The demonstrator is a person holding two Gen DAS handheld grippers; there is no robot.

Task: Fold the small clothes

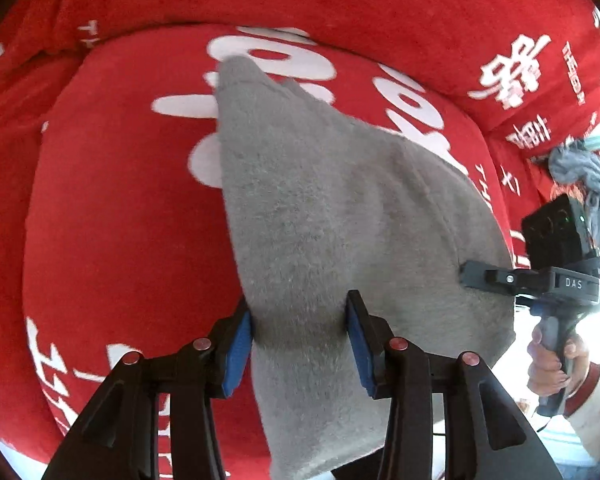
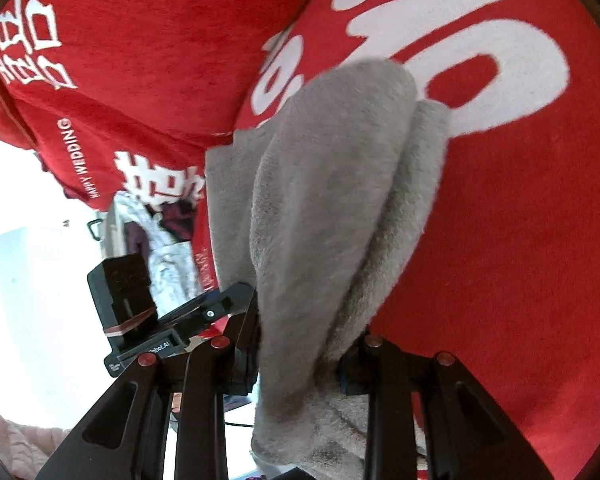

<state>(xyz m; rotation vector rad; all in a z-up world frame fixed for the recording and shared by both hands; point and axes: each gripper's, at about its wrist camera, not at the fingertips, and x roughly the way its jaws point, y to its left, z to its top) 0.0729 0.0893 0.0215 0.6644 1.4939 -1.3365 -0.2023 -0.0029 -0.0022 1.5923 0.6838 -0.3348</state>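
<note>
A fuzzy grey garment [image 1: 340, 216], thick and plush, is doubled into soft layers and hangs lifted over a red blanket [image 1: 120, 200] printed with large white letters. The left claw [image 1: 300, 344] pinches its near edge, blue pads pressed against the bunched cloth on both sides. The right claw [image 2: 300, 356] likewise clamps a thick gathered fold between its fingers. In the left wrist view the right claw bites the garment's far edge, a hand [image 1: 556, 364] gripping its handle.
</note>
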